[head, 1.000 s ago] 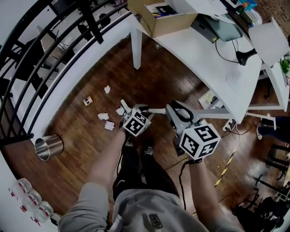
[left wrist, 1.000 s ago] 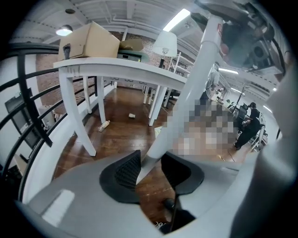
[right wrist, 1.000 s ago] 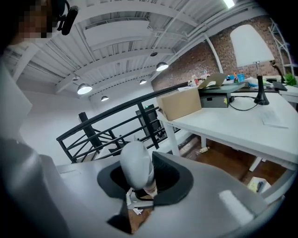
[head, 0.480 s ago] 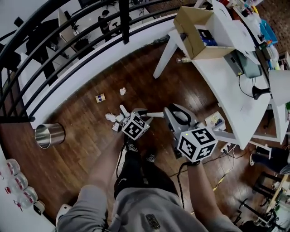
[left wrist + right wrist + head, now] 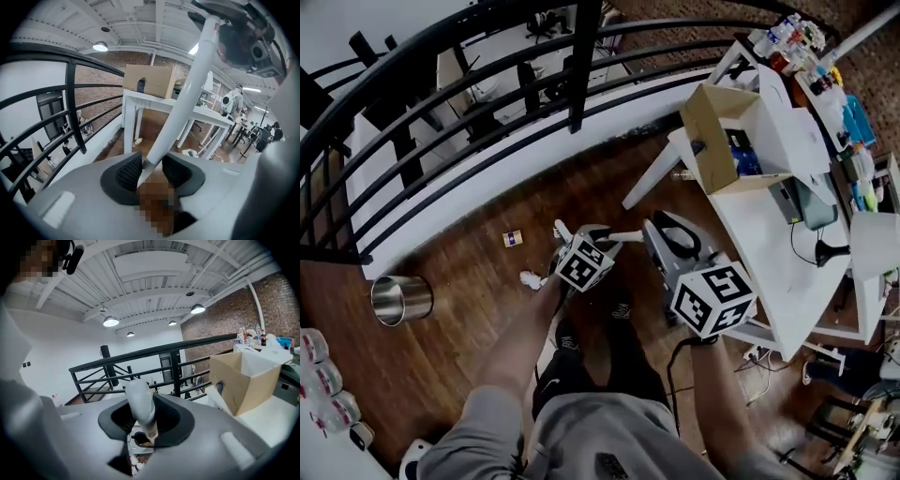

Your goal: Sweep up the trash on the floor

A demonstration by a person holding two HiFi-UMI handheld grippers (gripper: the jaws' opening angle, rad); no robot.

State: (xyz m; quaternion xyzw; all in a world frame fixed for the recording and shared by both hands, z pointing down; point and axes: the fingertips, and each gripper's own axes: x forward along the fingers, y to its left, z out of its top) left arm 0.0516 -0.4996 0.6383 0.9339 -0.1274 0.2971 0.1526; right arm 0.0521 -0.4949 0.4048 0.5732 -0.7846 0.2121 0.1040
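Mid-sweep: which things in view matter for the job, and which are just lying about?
Job: white handle, crumpled paper, small carton, probably the metal bin.
Lying about: cardboard box, white table, railing.

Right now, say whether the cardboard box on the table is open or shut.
Open: the cardboard box has its flaps up, with things visible inside.
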